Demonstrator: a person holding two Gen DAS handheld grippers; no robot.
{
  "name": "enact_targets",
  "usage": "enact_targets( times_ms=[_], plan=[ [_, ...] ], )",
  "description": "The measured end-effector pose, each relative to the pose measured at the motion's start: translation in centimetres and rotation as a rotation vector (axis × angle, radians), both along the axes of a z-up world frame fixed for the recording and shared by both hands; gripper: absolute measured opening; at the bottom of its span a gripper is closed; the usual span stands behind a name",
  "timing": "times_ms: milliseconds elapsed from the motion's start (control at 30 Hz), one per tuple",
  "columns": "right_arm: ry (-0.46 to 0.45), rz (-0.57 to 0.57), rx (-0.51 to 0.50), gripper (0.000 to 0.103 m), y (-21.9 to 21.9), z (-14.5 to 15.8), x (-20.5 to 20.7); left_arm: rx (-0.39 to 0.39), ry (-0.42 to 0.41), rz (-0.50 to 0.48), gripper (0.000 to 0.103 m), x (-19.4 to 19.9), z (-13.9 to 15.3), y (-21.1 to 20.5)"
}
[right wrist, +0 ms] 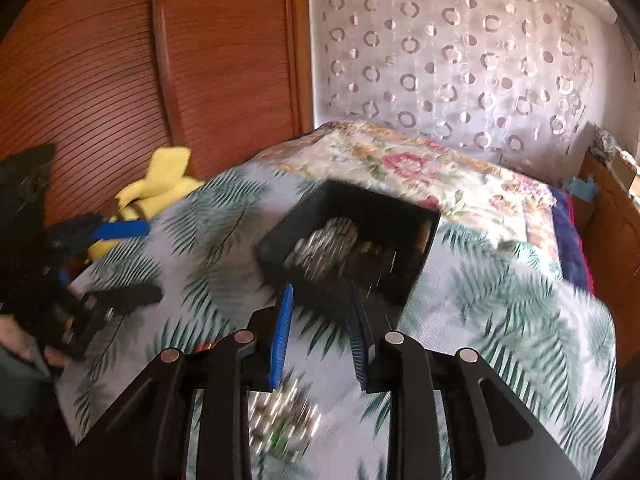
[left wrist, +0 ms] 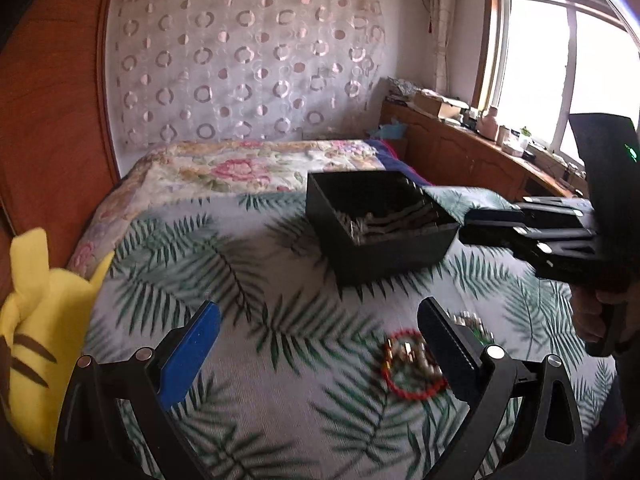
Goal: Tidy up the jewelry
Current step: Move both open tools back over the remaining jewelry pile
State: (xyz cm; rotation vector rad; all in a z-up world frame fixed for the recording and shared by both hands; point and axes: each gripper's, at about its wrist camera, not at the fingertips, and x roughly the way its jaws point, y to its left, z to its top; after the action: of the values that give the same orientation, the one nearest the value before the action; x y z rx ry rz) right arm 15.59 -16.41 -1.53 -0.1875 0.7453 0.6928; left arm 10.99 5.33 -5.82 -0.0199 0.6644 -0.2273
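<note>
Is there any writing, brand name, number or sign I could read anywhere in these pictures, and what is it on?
No readable text in either view.
Black box: no label visible on its walls.
Right claw's handle: a small green glowing mark, too small and blurred to read as a sign.
Items on the cabinet by the window: any labels are too small to read.
Yellow plush toy: only brown stripes, no lettering.

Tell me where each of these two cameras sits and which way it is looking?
Left wrist: rides the left tool, aimed down over the bed at the red bracelet and black box; the right tool and a hand show.
Right wrist: rides the right tool, facing the box; left tool at left.
Shared: box, leaf-print sheet, yellow plush.
</note>
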Motion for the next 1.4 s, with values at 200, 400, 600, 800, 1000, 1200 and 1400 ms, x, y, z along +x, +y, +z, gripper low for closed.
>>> enact_targets(
  times_ms=[200,400,600,800,1000,1200,1400],
  plan=[
    [0.047,0.013,-0.039,0.029,-1.4,-2.6,-3.2,-0.005,0.025,0.010,0.095,-1.9,-1.0,0.4],
    [0.074,0.050,-0.071,0.026,-1.3,-4.2,-5.5,-0.004,0.066,0.013,0.095,-3.1,-2.3,0.8],
    [0.069,0.062,-0.114,0.020,-0.5,-5.0,-5.6,0.007,0.104,0.013,0.095,-3.1,-3.3,0.4],
    [0.090,0.070,-0.097,0.008,-0.5,-5.1,-5.4,0.015,0.098,0.000,0.095,-3.3,-3.2,-0.2],
    [0.087,0.054,-0.069,0.000,-1.2,-4.7,-6.3,0.018,0.111,-0.004,0.095,-3.5,-3.5,-0.8],
    [0.054,0.000,0.006,0.000,-3.2,-3.5,-8.4,0.027,0.113,-0.021,0.095,-4.0,-3.5,-1.8],
    [0.041,-0.037,0.056,0.000,-5.1,-2.8,-9.3,0.022,0.118,-0.047,0.095,-3.7,-3.5,-2.6]
  ],
)
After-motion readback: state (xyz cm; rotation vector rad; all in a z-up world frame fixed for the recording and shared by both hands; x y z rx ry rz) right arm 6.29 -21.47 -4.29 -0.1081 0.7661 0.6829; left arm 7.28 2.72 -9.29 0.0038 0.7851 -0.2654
